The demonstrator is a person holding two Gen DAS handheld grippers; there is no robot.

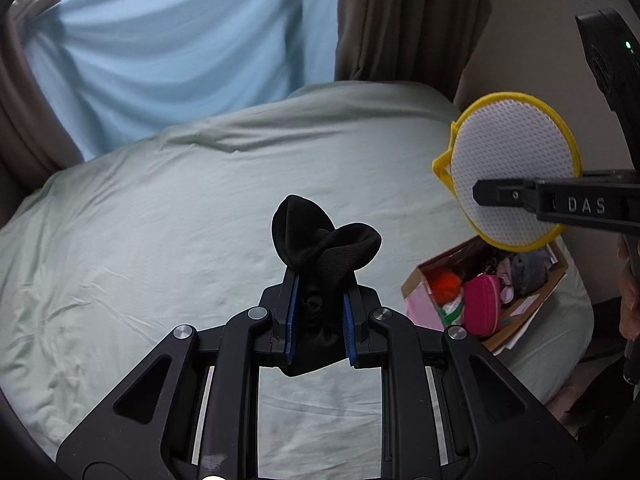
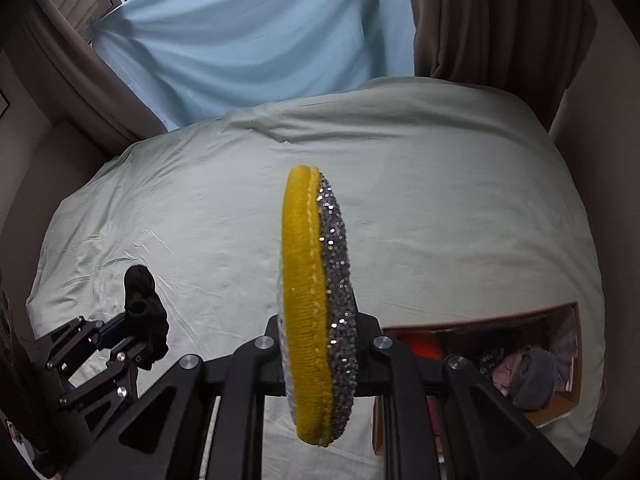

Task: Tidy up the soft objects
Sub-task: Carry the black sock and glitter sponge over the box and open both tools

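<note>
My left gripper (image 1: 319, 280) is shut on a black sock (image 1: 320, 240) and holds it above the pale green bed (image 1: 160, 220). It also shows in the right wrist view (image 2: 120, 332) at the lower left, with the sock (image 2: 144, 312) bunched between the fingers. My right gripper (image 2: 320, 320) is shut on a round yellow-rimmed scrubber pad (image 2: 304, 280) with a silver sequin face, held on edge. In the left wrist view that pad (image 1: 512, 152) shows its white mesh face, with the right gripper (image 1: 480, 192) clamped on it, above the cardboard box (image 1: 532, 300).
The open cardboard box (image 2: 560, 400) lies on the bed's right side and holds several soft items: a pink pouch (image 1: 484, 304), an orange fuzzy thing (image 1: 446, 284), grey fabric (image 1: 528, 272). A light blue sheet (image 1: 180, 60) and brown curtains (image 1: 408, 20) hang behind the bed.
</note>
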